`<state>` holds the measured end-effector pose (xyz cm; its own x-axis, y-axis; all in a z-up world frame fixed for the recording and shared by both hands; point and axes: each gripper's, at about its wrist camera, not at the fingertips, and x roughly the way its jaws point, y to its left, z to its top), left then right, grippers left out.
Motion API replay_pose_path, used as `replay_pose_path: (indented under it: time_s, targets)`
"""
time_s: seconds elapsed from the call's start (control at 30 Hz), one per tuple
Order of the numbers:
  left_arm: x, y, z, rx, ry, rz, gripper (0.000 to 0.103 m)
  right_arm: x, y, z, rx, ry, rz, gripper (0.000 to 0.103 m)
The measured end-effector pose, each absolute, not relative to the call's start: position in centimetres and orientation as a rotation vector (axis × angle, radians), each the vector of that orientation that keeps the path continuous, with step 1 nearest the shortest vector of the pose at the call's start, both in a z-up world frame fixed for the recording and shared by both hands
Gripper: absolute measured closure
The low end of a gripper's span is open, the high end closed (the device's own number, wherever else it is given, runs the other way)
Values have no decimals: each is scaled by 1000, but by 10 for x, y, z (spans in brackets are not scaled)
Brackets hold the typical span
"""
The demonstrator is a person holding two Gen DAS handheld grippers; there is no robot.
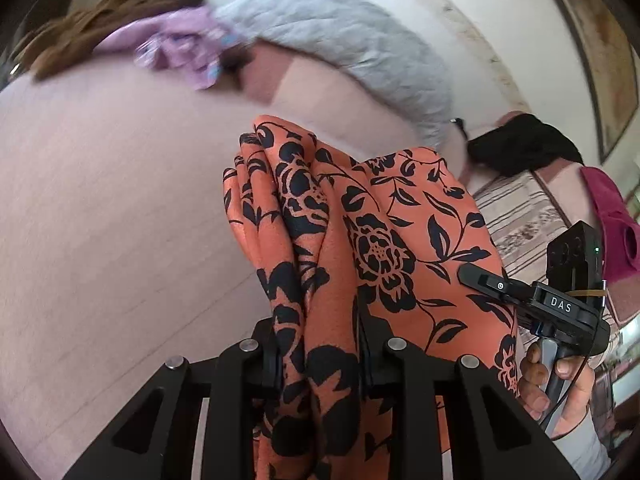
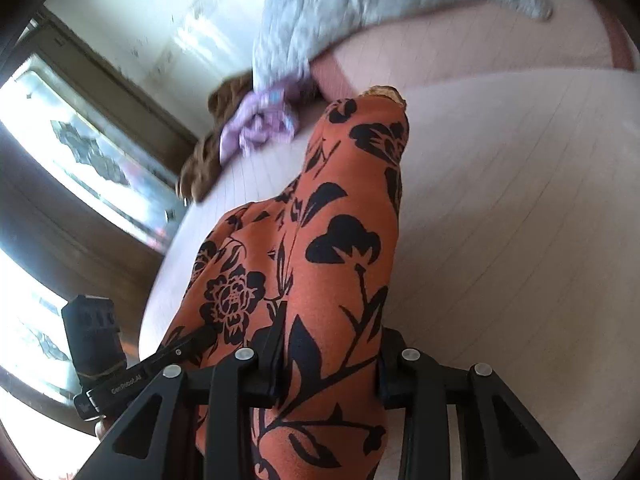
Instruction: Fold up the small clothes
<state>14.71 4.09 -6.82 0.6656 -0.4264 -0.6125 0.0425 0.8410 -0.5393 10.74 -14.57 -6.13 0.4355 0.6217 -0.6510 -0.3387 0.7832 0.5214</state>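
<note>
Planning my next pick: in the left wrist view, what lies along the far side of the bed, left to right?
Brown cloth → lilac cloth → grey quilted cloth → black cloth → magenta cloth.

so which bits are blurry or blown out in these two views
Left wrist view: the grey blanket and lilac cloth are motion-smeared, while the orange floral garment stays sharp. Right wrist view: the window on the left is blown out white, and the blanket at top is smeared.
</note>
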Motion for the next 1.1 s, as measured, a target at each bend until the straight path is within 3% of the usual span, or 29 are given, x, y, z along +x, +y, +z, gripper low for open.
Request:
replay_pose_path:
  time_s: [0.17, 0.27, 0.4, 0.5, 0.6, 0.63, 0.67, 0.7, 0.73, 0.8, 0.97, 1.03, 1.1]
  targets:
    - [179, 14, -93, -515, 878, -315, 65, 127, -193, -57, 414, 894, 549, 64]
    - [187, 8, -119, -450, 992, -257, 60, 143, -229, -92, 496, 930, 424, 44]
    - [169, 31, -120, -529, 958, -249, 33, 146, -258, -128, 579, 1005, 395, 42]
    - [166, 36, -119, -557, 959, -275, 27, 149, -266, -131, 597, 996, 430, 41]
    - [164, 31, -135, -538, 1045, -325, 29, 162, -252, -139, 599, 1047, 480, 41]
    - [163, 30, -137, -537, 1036, -331, 37, 165, -243, -141, 562, 1071, 494, 44]
    - [163, 30, -136, -538, 1021, -347, 70, 167, -234, -141, 511, 1085, 483, 47]
    - [164, 32, -135, -557, 1027, -359, 72, 161, -235, -140, 493, 1089, 473, 56]
    - [161, 33, -128, -549, 1005, -354, 74, 160, -234, -137, 488, 1089, 471, 64]
    - [154, 32, -110, -474, 948, -356, 76, 157, -232, -120, 464, 1058, 487, 67]
    - [150, 38, -73, -454, 843, -381, 76, 152, -231, -67, 394, 930, 500, 69]
    - [153, 38, -73, -457, 867, -378, 74, 153, -240, -59, 400, 899, 494, 69]
    - [162, 41, -89, -450, 928, -332, 62, 160, -248, -69, 441, 932, 477, 67]
